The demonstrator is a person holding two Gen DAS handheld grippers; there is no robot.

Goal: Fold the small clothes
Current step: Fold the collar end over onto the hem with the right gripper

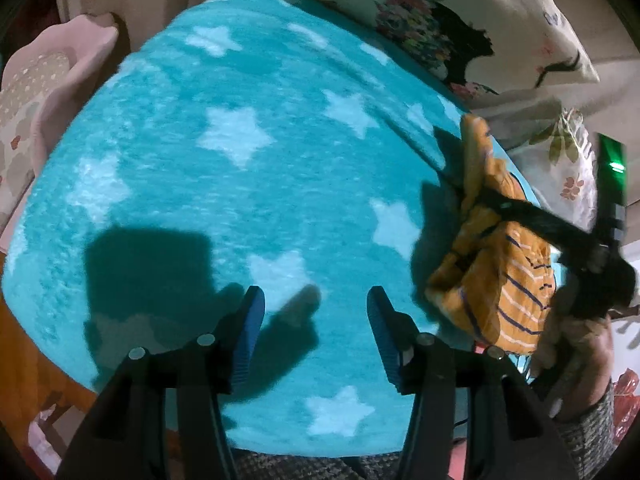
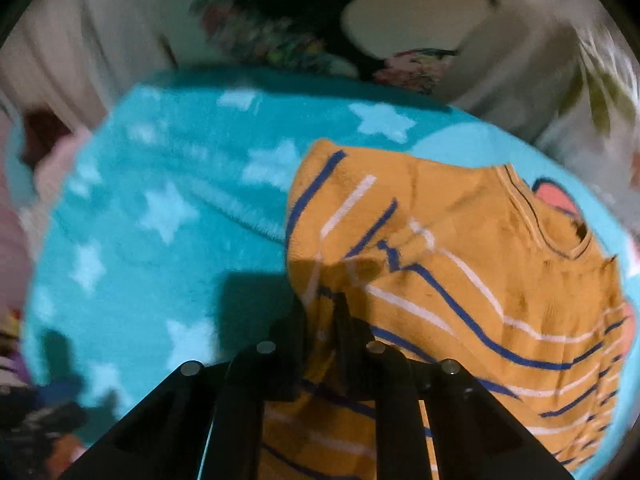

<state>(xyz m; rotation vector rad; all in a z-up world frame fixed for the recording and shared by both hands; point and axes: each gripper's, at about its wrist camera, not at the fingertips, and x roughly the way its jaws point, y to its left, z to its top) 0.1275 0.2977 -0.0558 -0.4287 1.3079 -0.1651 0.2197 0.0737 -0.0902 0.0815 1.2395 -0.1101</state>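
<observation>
A small mustard-yellow shirt (image 2: pixel 460 280) with blue and white stripes lies at the right side of a turquoise blanket with white stars (image 2: pixel 160 220). My right gripper (image 2: pixel 322 304) is shut on the shirt's fabric near its lower edge. In the left wrist view the shirt (image 1: pixel 500 280) is bunched at the right, with the right gripper (image 1: pixel 496 202) and the hand that holds it over it. My left gripper (image 1: pixel 316 300) is open and empty, above the bare blanket (image 1: pixel 240 180) to the left of the shirt.
Floral cream pillows (image 1: pixel 460 20) lie behind and right of the blanket. A pink cushion (image 1: pixel 60 76) sits at the far left. A wooden edge (image 1: pixel 24 360) shows at the lower left. The right wrist view is motion-blurred.
</observation>
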